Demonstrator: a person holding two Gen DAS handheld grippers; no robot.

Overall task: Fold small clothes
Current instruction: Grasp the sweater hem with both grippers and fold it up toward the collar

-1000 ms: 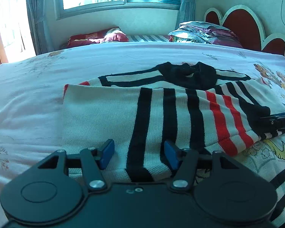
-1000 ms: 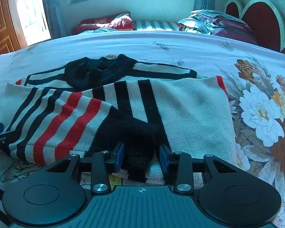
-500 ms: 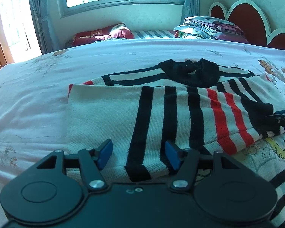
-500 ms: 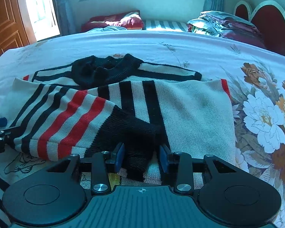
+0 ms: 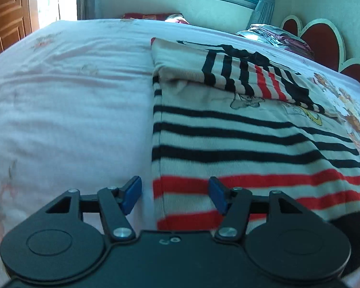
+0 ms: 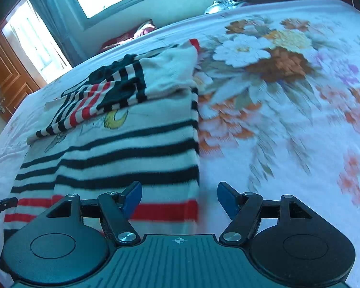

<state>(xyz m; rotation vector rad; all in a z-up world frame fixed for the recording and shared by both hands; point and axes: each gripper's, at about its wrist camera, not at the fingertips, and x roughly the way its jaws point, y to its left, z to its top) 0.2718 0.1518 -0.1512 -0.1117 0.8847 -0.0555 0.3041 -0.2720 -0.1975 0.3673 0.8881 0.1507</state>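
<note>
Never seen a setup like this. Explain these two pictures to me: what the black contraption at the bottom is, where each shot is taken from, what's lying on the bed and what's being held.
There is no robot here. A person carries a hand-held two-finger clamp in each hand, and each clamp has a wide-angle camera looking forward along its fingers. So the black shape at the bottom of each picture is the clamp itself, with blue pads at its tips.

One picture comes from the left gripper, the other from the right gripper.

On the bed, which has a flowered sheet, lies a striped knitted sweater in cream, black and red. Its far part is already folded over onto the body.

Nothing is held. Both grippers are open over the near corners of the sweater. The left jaws have just been closing a little, the right jaws opening; the pads press on nothing.
</note>
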